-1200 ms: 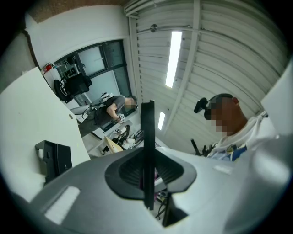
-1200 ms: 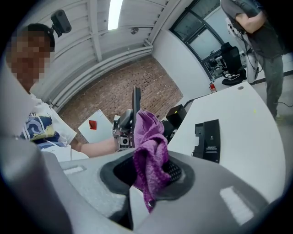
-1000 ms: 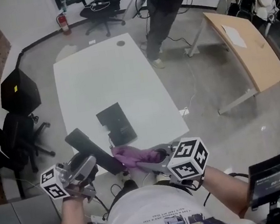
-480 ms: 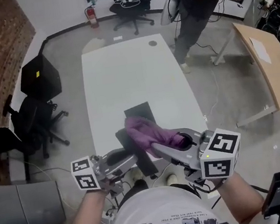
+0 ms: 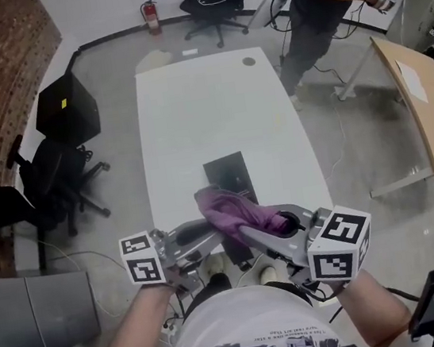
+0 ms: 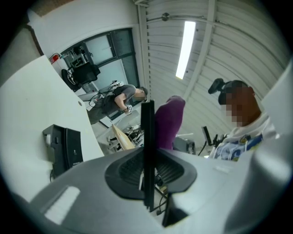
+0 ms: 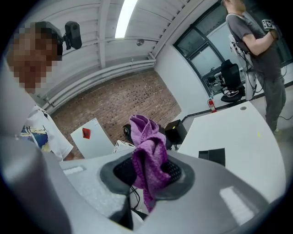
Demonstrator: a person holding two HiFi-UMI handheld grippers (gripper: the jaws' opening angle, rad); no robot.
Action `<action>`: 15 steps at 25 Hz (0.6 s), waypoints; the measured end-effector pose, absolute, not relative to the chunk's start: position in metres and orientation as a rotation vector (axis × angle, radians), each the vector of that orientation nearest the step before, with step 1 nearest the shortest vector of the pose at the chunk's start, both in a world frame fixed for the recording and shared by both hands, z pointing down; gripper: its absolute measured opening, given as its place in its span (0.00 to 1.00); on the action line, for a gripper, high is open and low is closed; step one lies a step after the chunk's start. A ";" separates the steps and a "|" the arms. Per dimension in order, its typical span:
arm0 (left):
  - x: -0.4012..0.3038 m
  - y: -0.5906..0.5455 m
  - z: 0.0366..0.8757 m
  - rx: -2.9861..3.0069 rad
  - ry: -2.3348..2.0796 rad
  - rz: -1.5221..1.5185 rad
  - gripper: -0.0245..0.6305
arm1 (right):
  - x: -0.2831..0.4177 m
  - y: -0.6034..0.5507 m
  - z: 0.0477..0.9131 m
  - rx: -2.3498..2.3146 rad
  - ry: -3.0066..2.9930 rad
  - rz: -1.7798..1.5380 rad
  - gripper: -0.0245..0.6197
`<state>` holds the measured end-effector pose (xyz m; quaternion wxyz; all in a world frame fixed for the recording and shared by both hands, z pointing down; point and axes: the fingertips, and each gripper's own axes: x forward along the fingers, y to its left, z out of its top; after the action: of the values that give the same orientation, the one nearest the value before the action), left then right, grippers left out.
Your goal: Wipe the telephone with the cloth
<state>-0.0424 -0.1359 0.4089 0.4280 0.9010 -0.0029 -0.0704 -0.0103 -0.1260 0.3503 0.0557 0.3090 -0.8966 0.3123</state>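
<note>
**Left tool** (image 6: 147,176): my jaws stand partly open and are clamped on the telephone's black handset (image 6: 147,137). The dark ribbed pads press its two flat faces. In the left gripper view the handset shows edge-on as a thin black strip. Its long axis runs upright in that view, and its upper end stands well clear of the jaws. In the head view this tool (image 5: 208,234) reaches in from my left, held over the near end of the tabletop (image 5: 207,106). Only a short dark stretch of the handset (image 5: 240,251) shows there, under the cloth and slanting toward my body.

**Right tool** (image 7: 149,176): my jaws are closed on the purple cloth (image 7: 147,151). It is bunched between the pads, with a loose crest above them and a tail hanging below. In the head view this tool (image 5: 251,232) comes in from my right and meets the left one. The cloth (image 5: 234,210) lies draped over the upper part of the handset. I cannot tell how firmly it presses.

**Telephone base** (image 5: 229,176): a flat black rectangle that lies on the white tabletop just beyond both tools, apart from the handset. Its long axis runs away from me along the tabletop's length.

**Surroundings**: a person (image 5: 321,2) stands past the far right corner of the tabletop, and a wooden desk (image 5: 423,99) stands at the right.
</note>
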 end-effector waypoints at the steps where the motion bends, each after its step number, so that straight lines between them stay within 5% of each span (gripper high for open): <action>1: -0.043 -0.137 0.409 2.249 -0.006 -0.176 0.16 | -0.011 -0.124 0.353 0.936 -2.712 0.944 0.17; 15: -0.062 -0.165 0.401 2.241 0.008 -0.231 0.16 | -0.018 -0.086 0.402 0.942 -2.590 1.020 0.17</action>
<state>-0.0624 -0.1652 0.4007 0.4297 0.8982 0.0031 -0.0927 -0.0177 -0.0855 0.4023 0.1013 0.3190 -0.8768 0.3452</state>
